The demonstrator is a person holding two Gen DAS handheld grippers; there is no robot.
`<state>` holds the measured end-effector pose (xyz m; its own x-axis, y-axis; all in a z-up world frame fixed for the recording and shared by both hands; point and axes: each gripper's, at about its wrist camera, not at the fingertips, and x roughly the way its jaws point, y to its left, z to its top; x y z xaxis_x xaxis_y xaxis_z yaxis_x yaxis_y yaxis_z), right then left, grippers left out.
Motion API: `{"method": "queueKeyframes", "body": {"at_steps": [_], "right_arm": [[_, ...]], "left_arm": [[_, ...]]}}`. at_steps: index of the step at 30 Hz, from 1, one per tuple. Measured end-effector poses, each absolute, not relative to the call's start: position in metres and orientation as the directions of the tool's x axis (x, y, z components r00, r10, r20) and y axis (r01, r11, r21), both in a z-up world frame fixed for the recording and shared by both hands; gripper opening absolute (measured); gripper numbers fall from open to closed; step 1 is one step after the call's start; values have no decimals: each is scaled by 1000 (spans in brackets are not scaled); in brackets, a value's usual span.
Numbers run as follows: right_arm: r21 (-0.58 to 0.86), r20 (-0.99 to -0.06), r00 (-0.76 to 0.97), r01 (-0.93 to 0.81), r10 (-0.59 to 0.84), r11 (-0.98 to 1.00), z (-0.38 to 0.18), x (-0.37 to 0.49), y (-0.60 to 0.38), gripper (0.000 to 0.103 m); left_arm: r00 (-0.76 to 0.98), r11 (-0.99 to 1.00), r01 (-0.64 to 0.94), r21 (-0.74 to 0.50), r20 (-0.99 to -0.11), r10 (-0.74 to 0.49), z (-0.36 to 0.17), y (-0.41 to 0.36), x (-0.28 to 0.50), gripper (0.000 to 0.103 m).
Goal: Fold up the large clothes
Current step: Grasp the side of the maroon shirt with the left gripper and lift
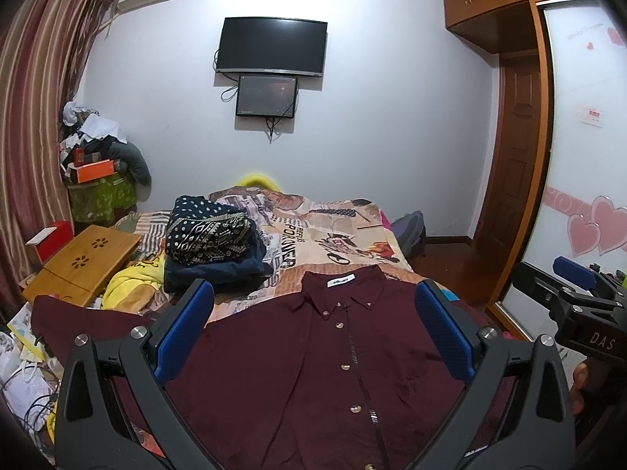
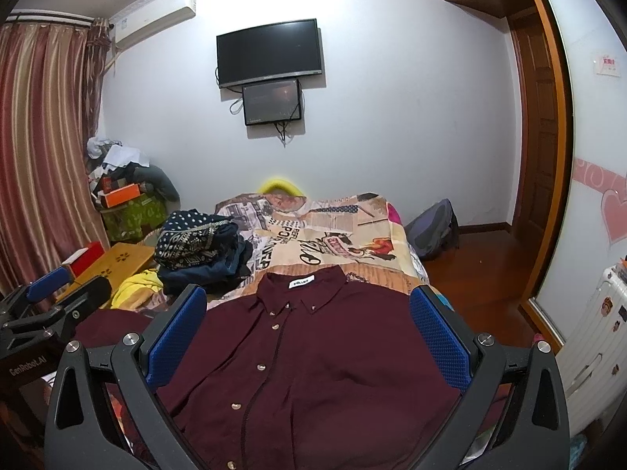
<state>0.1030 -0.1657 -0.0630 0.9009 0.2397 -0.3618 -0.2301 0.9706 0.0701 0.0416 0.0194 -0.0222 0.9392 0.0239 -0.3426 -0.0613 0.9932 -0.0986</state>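
Note:
A dark maroon button-up shirt lies flat, front side up, collar away from me, on the bed; it also shows in the right wrist view. Its left sleeve spreads out to the left. My left gripper is open and empty, held above the shirt's chest. My right gripper is open and empty too, held above the shirt. The right gripper shows at the right edge of the left wrist view, and the left gripper at the left edge of the right wrist view.
A stack of folded dark patterned clothes sits on the bed's printed cover beyond the shirt. A wooden lap table and yellow cloth lie left. A backpack, wardrobe and white suitcase stand right.

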Motion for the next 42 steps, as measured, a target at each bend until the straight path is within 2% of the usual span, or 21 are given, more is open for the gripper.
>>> {"method": "queueKeyframes", "body": {"at_steps": [4, 10, 19, 21, 23, 28, 33, 37, 40, 42], "right_arm": [[69, -388, 893, -221, 230, 973, -67, 116, -164, 103], [60, -438, 872, -213, 217, 975, -79, 137, -160, 103], [18, -530, 824, -224, 199, 974, -100, 177, -138, 103], [16, -544, 814, -232, 203, 973, -104, 185, -132, 103], [9, -558, 805, -238, 202, 971, -109, 191, -125, 103], [-21, -592, 782, -255, 194, 967, -120, 209, -110, 103], [-2, -641, 738, -278, 213, 961, -133, 224, -98, 103], [4, -673, 709, -282, 211, 959, -142, 234, -93, 103], [5, -690, 693, -282, 208, 959, -148, 240, -90, 103], [4, -702, 683, -282, 204, 959, -152, 243, -89, 103]], "left_arm": [[932, 991, -99, -91, -357, 60, -27, 35, 55, 103], [900, 968, -247, -48, -381, 210, -40, 88, 71, 103], [710, 783, -621, -33, -447, 544, -84, 228, 76, 103], [664, 736, -675, -51, -478, 575, -99, 261, 73, 103], [629, 693, -715, -95, -521, 577, -114, 295, 67, 103], [562, 568, -786, -245, -665, 491, -172, 385, 54, 103], [543, 478, -809, -340, -745, 388, -232, 438, 49, 102], [564, 393, -805, -444, -778, 277, -275, 467, 45, 89], [560, 368, -811, -455, -786, 263, -292, 481, 46, 88], [559, 348, -815, -463, -787, 261, -302, 492, 48, 82]]}}
